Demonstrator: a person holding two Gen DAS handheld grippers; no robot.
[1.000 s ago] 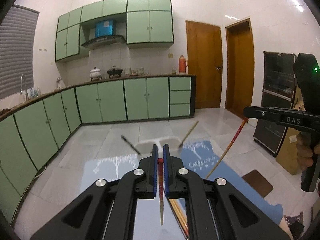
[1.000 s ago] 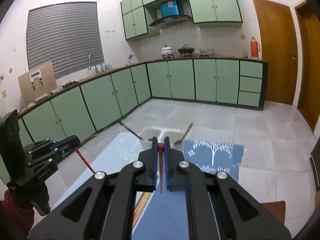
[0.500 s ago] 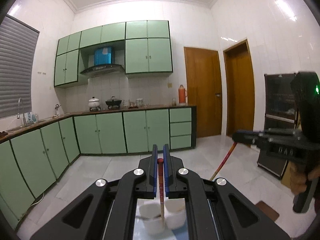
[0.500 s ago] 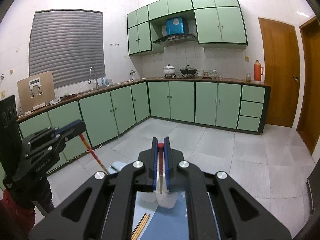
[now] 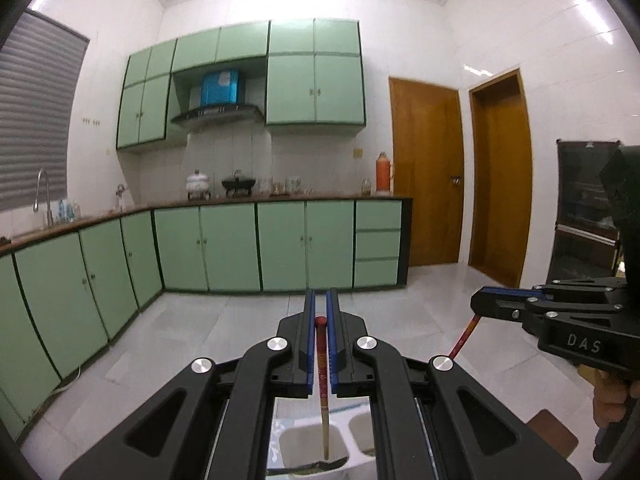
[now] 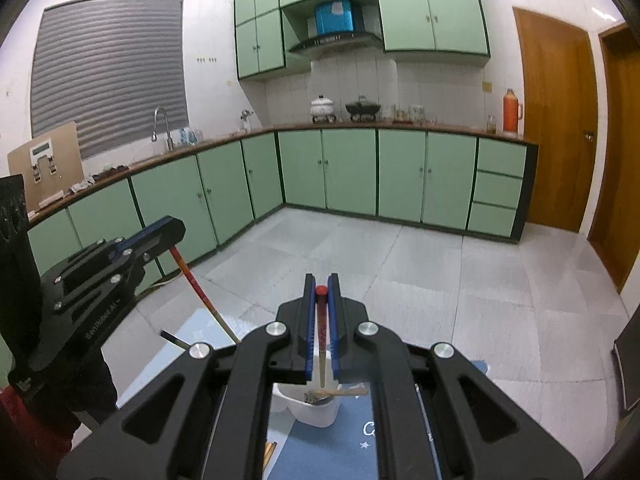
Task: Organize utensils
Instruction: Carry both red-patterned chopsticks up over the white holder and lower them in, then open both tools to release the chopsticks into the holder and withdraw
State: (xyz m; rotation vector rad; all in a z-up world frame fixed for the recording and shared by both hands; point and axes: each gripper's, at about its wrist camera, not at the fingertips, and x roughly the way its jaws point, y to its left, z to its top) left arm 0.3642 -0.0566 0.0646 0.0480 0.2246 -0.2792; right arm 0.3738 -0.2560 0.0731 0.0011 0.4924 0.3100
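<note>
Overhead, both grippers (image 5: pixel 321 312) (image 6: pixel 321 285) pinch chopsticks (image 5: pixel 322 364) (image 6: pixel 321 336) above the white holder (image 6: pixel 316 410).

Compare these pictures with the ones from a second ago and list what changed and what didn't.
Both grippers have carried their chopsticks forward over the blue mat to the white holder; it now sits right under the tips. The left gripper and right gripper stay shut, each on a red-topped chopstick. Nothing was let go, and the wooden-handled utensil stays in the holder.
</note>
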